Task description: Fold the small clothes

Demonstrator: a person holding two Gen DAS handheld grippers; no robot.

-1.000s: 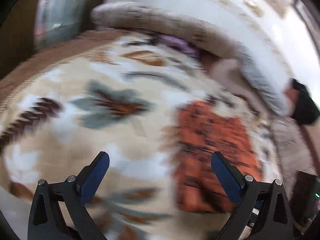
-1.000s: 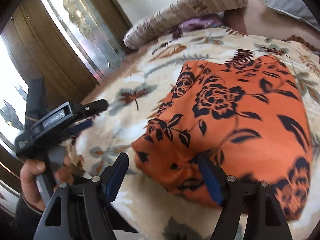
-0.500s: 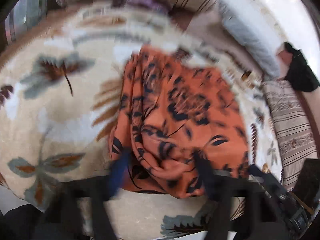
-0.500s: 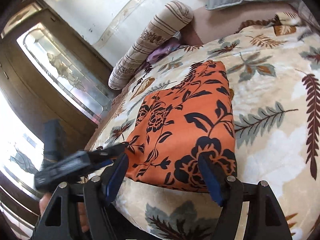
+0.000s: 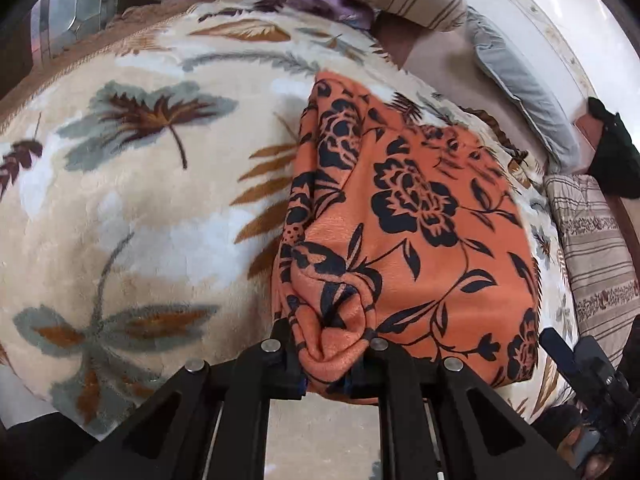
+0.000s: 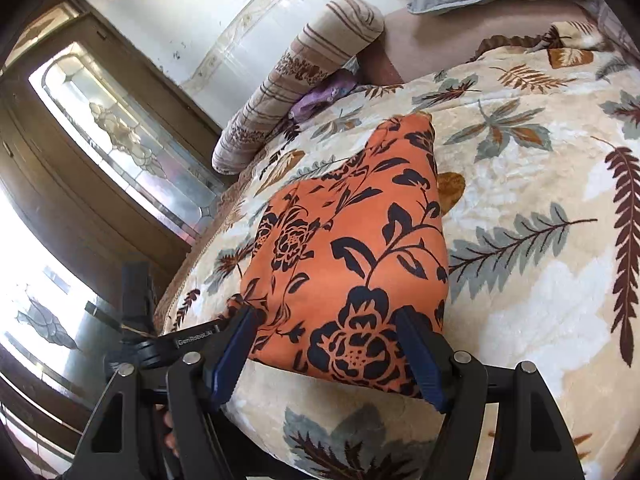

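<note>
An orange garment with a black flower print (image 5: 404, 216) lies folded on a leaf-patterned blanket (image 5: 132, 208). My left gripper (image 5: 326, 364) is shut on the garment's near left corner, and the cloth bunches between its fingers. In the right wrist view the same garment (image 6: 352, 256) lies ahead. My right gripper (image 6: 328, 356) is open, its blue pads (image 6: 418, 356) astride the garment's near right edge. The left gripper also shows in the right wrist view (image 6: 224, 326), at the garment's left corner.
The blanket (image 6: 540, 240) covers a bed. A striped bolster (image 6: 296, 76) and a purple cloth (image 6: 320, 96) lie at the far side. A grey pillow (image 5: 520, 84) and a striped cushion (image 5: 596, 248) lie to the right. A glass-panelled door (image 6: 120, 136) stands left.
My left gripper has swung over to the garment's near left corner and shut on it. My right gripper has shifted to the garment's near right edge and stays open.
</note>
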